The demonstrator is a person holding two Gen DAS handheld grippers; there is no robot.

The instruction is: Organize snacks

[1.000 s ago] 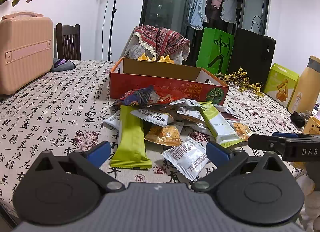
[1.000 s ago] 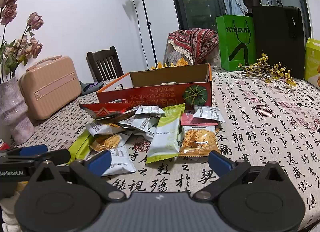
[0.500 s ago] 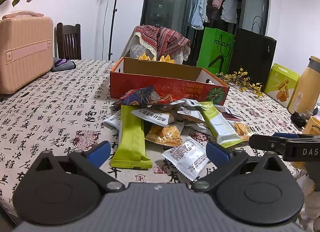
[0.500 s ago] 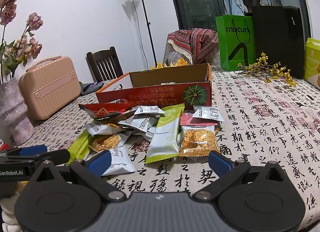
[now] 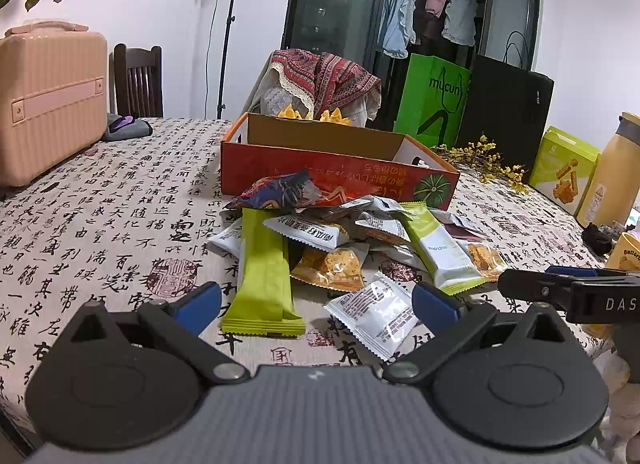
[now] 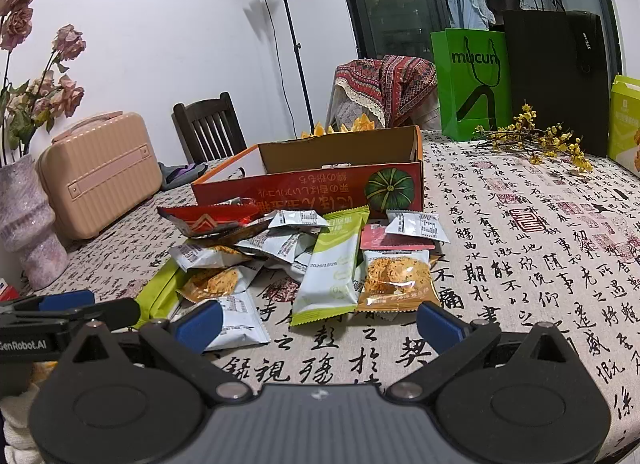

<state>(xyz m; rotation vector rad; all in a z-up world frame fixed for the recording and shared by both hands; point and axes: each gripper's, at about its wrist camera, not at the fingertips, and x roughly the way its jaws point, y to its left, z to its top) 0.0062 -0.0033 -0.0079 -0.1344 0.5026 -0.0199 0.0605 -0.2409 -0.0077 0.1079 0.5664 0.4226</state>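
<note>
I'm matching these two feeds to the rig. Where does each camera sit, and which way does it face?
Left wrist: on the open left gripper, low over the table, facing the snack packet pile and orange cardboard box; the right gripper shows at its right edge.
Right wrist: on the open right gripper, facing likewise; the left gripper shows at its left edge.
Shared: pile, box, green paper bag.

box (image 5: 320,172) orange-red | tablecloth (image 5: 100,224) beige, black calligraphy | fingers (image 5: 198,300) blue
</note>
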